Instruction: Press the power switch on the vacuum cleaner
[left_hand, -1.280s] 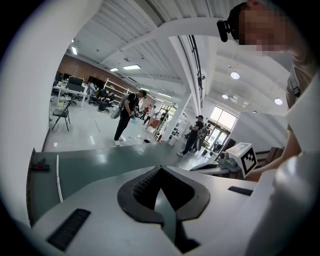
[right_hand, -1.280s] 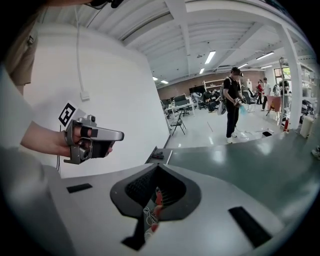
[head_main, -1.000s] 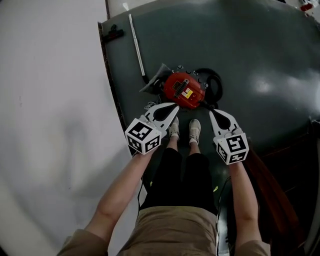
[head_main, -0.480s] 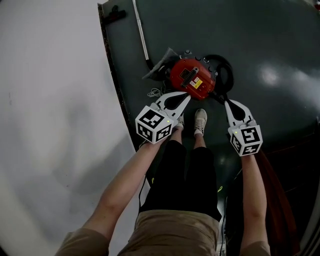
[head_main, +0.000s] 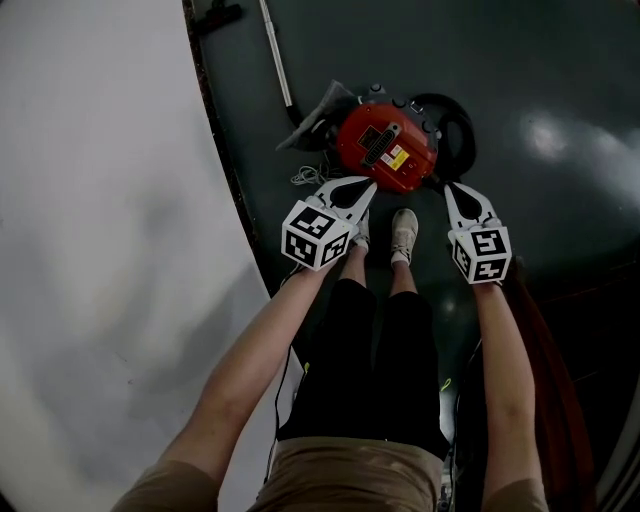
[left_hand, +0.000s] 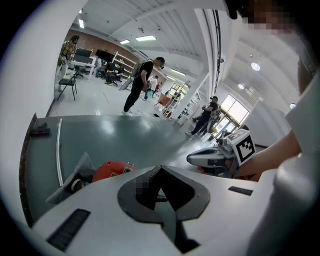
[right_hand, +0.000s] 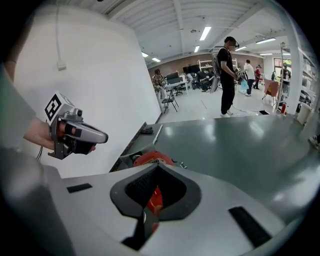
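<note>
A round red vacuum cleaner (head_main: 388, 148) sits on the dark green floor just ahead of the person's shoes (head_main: 404, 234). It has a yellow label on top and a black hose (head_main: 458, 118) looped at its right. My left gripper (head_main: 368, 186) is shut and empty, its tip close to the vacuum's near left edge. My right gripper (head_main: 449, 188) is shut and empty too, its tip beside the vacuum's near right edge. The vacuum (left_hand: 113, 170) shows just past the left gripper (left_hand: 159, 167), and the vacuum (right_hand: 152, 159) peeks over the right gripper (right_hand: 157, 166). No switch can be made out.
A metal wand (head_main: 275, 55) and a black floor nozzle (head_main: 214, 14) lie at the back left. A grey cloth-like piece (head_main: 318, 112) and a white cord (head_main: 307, 178) lie left of the vacuum. A pale floor (head_main: 110, 200) borders the green one. People stand far off (right_hand: 228, 75).
Both grippers have come down and closer to the vacuum, one on each side of its near edge. Their jaws have stayed shut. The vacuum has not moved on the floor.
</note>
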